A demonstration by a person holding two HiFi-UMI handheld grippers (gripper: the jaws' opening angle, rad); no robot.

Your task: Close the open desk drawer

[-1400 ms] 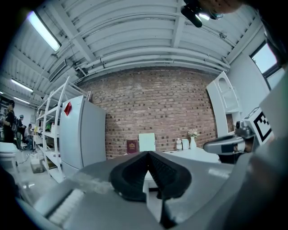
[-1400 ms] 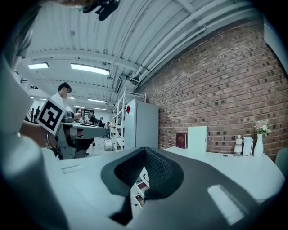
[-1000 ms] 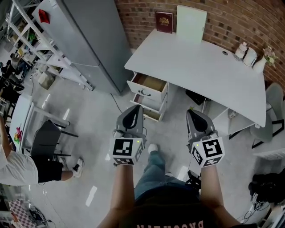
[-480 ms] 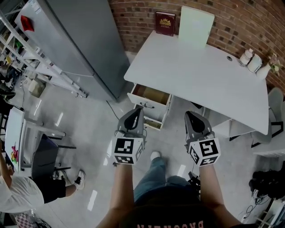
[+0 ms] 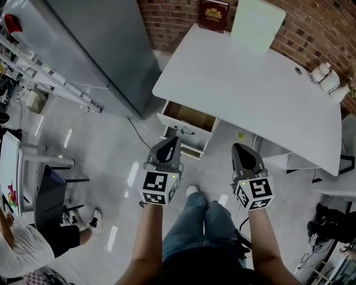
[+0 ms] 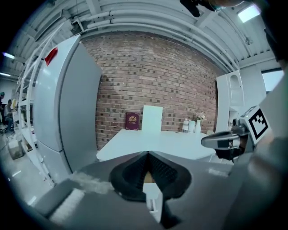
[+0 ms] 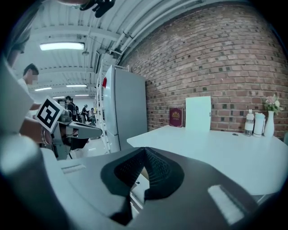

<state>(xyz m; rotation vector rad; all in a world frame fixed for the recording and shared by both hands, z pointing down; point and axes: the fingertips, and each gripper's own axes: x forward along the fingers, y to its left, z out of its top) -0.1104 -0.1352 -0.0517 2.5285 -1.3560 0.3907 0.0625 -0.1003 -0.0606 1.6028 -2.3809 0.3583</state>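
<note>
Now left gripper (image 5: 173,142), right gripper (image 5: 238,149) fingers pressed together; one desk (image 5: 250,83), one drawer (image 5: 188,117) open, maybe second.

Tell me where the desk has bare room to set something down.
The desk is bare from its front edge back to the red book and pale board. Only the back right corner, with bottles, is crowded.
</note>
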